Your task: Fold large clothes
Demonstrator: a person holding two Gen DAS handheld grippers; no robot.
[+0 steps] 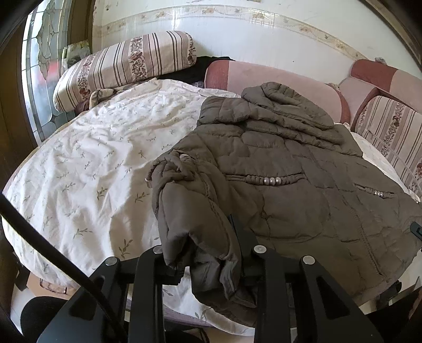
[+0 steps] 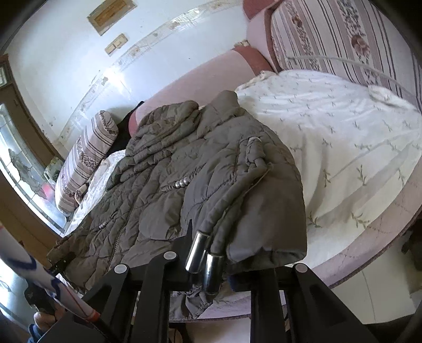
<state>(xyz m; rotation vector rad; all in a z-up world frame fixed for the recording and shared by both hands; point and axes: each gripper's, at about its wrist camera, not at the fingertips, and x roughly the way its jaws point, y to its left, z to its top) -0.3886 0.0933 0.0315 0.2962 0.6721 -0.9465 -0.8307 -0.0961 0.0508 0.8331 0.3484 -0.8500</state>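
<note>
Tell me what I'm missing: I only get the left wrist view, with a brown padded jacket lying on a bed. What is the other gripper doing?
Observer: The right gripper sits at the near hem of the brown quilted padded jacket. Fabric drapes over it, so I cannot tell whether it is clamped.
Operator: Is anything dangling there?
Observer: Yes, two shiny metal cord tips hang off the hem right beside that gripper.
Operator: What is on the wall over there?
Observer: A framed tan plaque, with two beige switch plates below it.
</note>
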